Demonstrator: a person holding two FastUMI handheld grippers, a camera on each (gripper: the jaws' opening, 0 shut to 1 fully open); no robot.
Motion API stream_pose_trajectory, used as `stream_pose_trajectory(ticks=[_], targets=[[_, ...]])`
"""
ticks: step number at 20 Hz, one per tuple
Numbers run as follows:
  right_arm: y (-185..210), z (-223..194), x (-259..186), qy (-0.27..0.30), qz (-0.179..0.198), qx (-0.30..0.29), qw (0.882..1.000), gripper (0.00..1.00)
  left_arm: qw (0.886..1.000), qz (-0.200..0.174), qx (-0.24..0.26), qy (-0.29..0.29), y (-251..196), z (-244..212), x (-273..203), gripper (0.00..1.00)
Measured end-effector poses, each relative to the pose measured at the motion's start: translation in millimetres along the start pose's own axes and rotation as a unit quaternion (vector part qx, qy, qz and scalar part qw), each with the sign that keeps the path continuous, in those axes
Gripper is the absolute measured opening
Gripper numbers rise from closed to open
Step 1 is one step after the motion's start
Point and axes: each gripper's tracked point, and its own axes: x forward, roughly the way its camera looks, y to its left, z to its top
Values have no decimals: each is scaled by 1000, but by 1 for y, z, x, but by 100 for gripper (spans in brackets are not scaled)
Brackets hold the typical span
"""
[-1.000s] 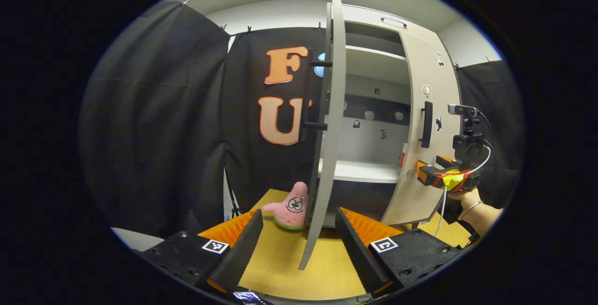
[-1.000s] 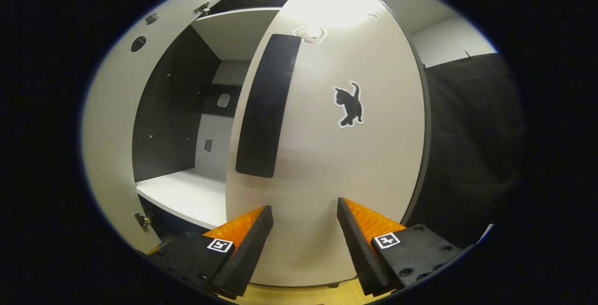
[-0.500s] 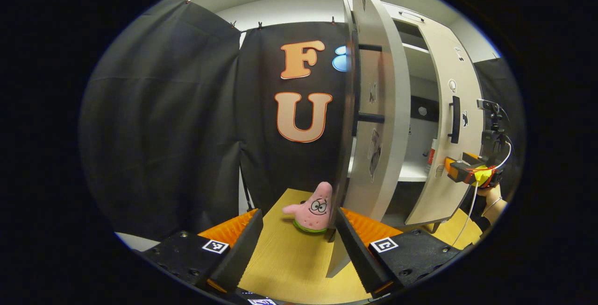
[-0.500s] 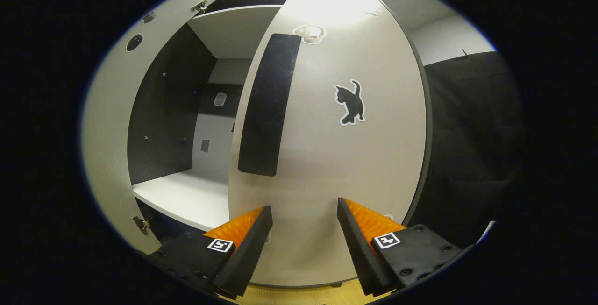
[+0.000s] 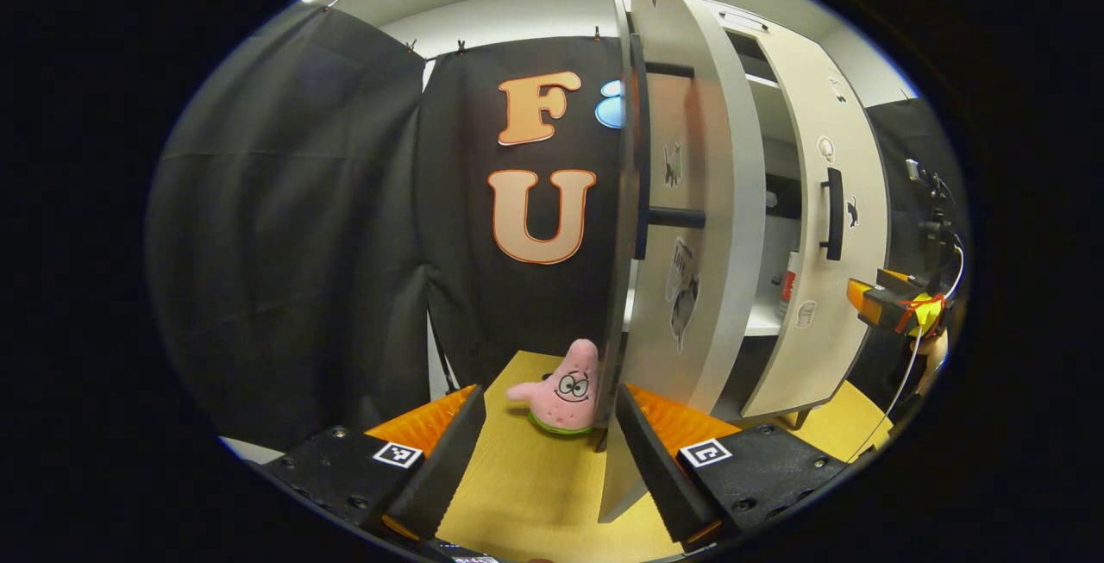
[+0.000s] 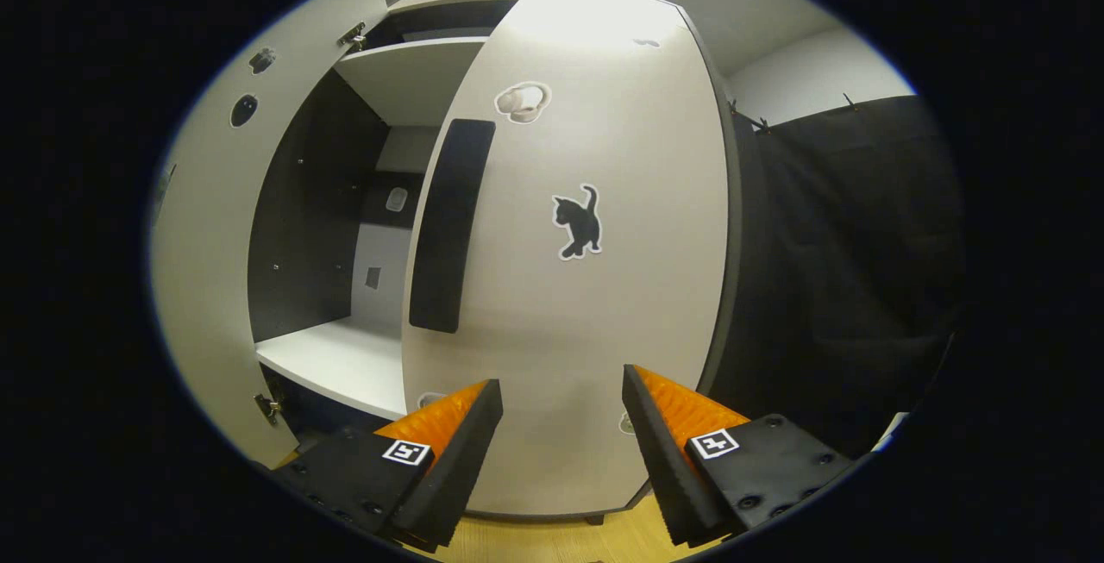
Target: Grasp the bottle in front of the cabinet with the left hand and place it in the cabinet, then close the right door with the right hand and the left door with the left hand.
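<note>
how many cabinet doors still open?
2: left door swung wide, edge-on near the left tool; right door nearly shut, facing the right tool. Bottle sits inside.

Ahead of the left claw (image 5: 552, 451), the plush toy (image 5: 562, 387) sits on the bench (image 5: 526, 494), left of the left door (image 5: 681, 201) (edge-on); the bottle (image 5: 789, 277) stands on the cabinet shelf (image 5: 759, 322) beyond.
</note>
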Motion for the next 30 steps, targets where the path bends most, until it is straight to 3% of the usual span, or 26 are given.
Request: stream_pose_trajectory(ticks=[14,22,30], targets=[[-57,27,-56,-13,-19,-1,1000,94,997,-74,-15,12,-79,-1,9,94],[-72,29,-82,-7,-27,0,1000,94,997,-80,-15,12,-91,5,17,94],[-115,34,-87,-2,-40,28,999,94,998,-63,-3,8,-103,15,38,94]])
